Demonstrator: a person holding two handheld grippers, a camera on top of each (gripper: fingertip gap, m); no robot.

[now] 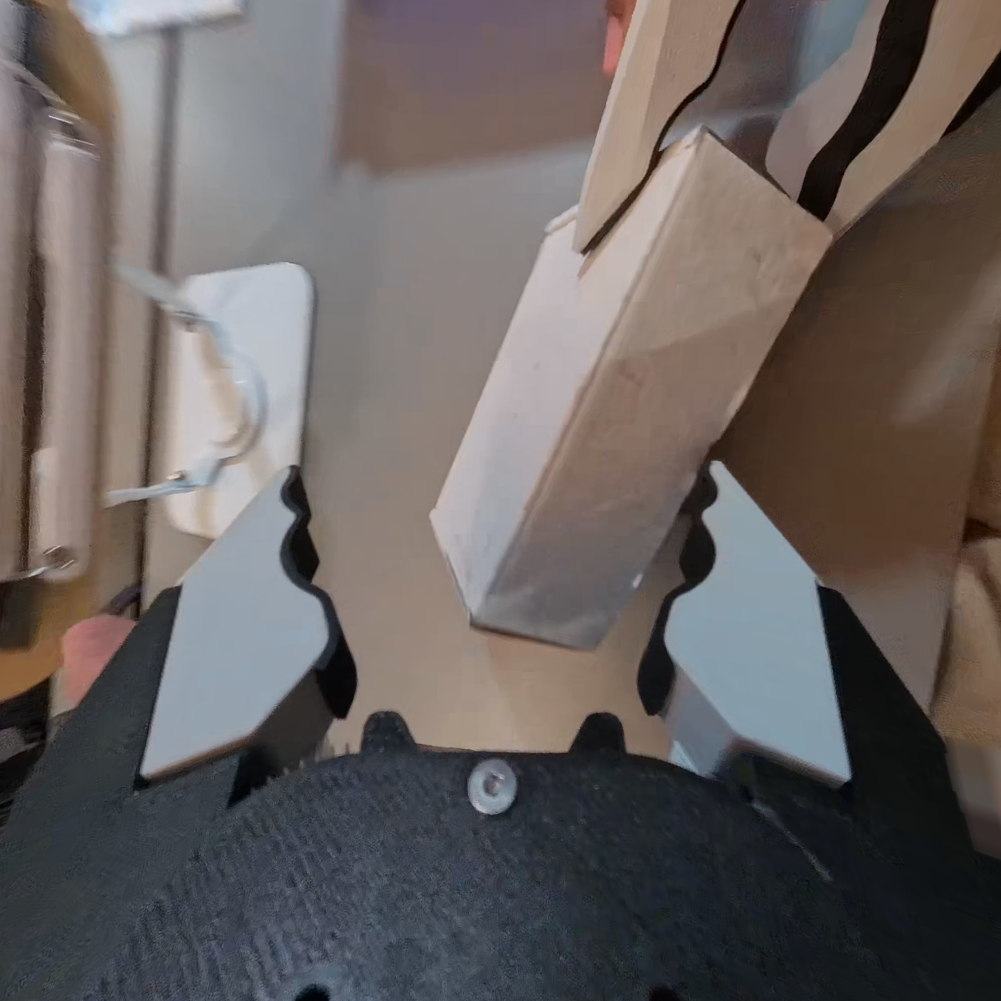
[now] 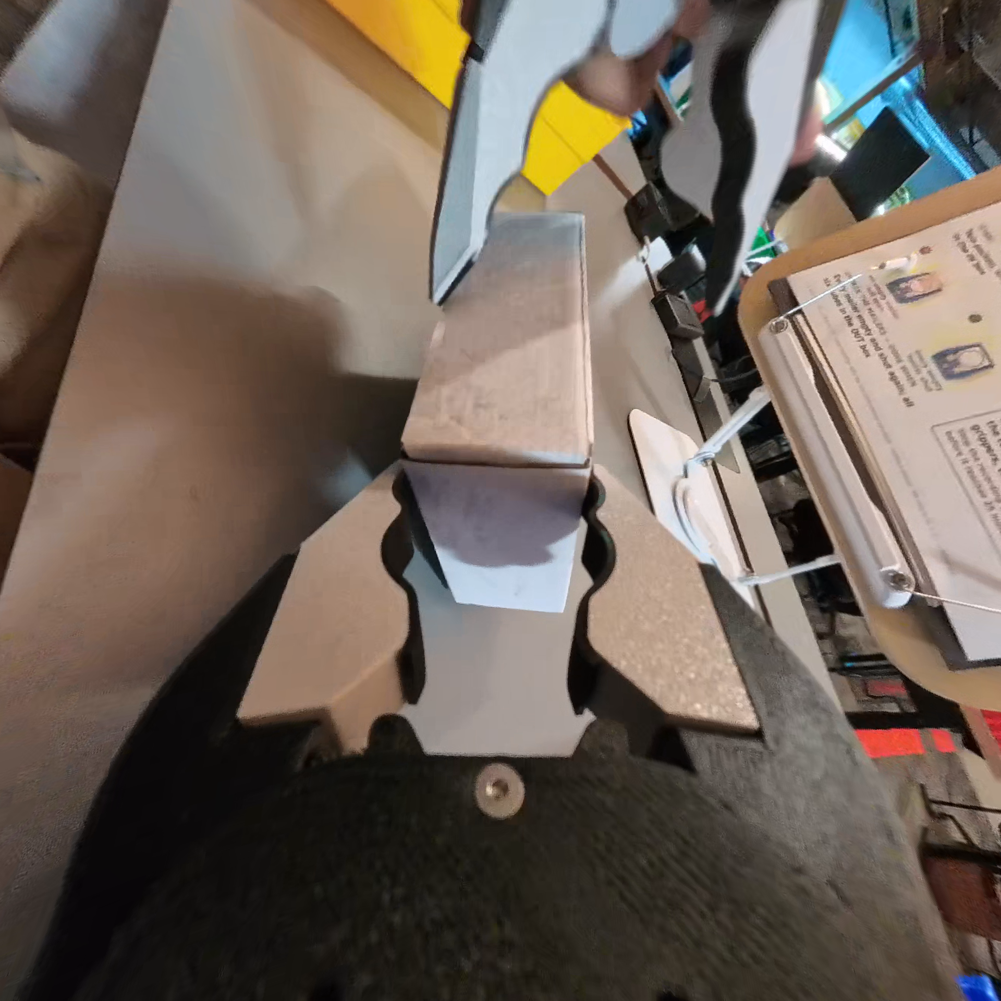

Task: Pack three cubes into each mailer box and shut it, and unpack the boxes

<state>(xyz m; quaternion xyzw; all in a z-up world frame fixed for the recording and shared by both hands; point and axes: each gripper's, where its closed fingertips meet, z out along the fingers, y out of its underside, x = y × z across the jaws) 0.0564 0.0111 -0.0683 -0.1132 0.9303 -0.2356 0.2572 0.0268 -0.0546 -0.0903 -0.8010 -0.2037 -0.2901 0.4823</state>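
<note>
Mailer box (image 2: pixel 506 352): white, long and narrow, lid closed, surface scuffed; it was held above the pale table (image 2: pixel 227 260).
Right gripper (image 2: pixel 495 487): closed onto the box's near end, which was pinched between both fingers.
Left gripper (image 1: pixel 501 547): spread wide, nothing gripped; the box's far end was seen just beside its right finger (image 1: pixel 726 612).

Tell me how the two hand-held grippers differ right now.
The right hand-held gripper is shut on the white mailer box, clamping its near end; the left hand-held gripper is open and holds nothing. In the right wrist view, the left's fingers straddle the box's far end. Both have pale fingers with wavy black pads.
</note>
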